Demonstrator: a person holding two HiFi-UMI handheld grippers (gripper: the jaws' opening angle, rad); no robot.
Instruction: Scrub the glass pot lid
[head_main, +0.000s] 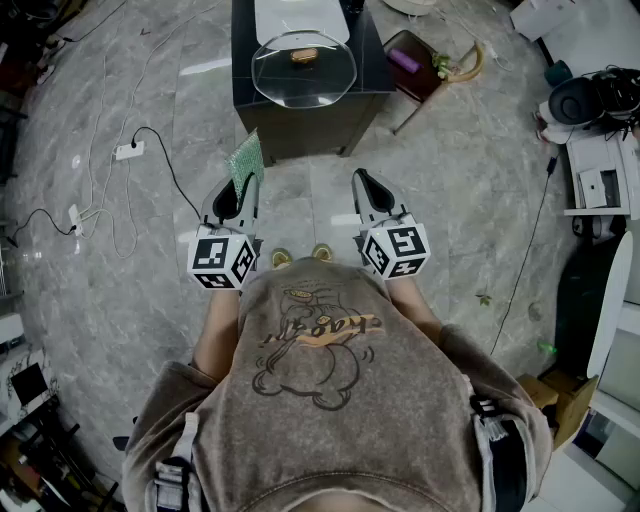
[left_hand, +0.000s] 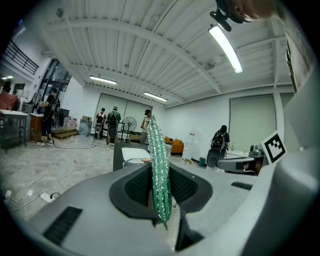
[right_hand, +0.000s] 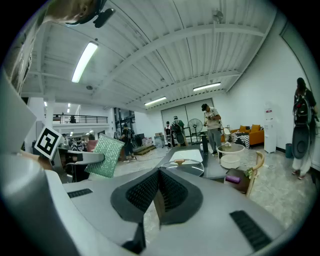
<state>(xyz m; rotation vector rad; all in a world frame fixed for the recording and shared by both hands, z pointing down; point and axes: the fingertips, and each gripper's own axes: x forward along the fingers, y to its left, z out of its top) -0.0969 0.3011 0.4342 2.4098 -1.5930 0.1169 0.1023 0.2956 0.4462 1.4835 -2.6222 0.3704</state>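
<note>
Grey marble floor; domed clear glass pot lid at near edge of black table, ahead between left gripper, clamped on green sparkly scrub pad, and right gripper, closed, empty.

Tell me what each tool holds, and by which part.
Left tool grips the green scrub pad by one edge; right tool is shut, empty.

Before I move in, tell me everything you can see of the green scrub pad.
The scrub pad is a thin, flat sheet of sparkly green mesh, roughly rectangular. The left hand-held gripper is shut on its near part, holding it on edge, with the rest sticking out past the jaw tips. Only that gripper touches it. It is in the air, well short of the glass lid on the dark table ahead.
</note>
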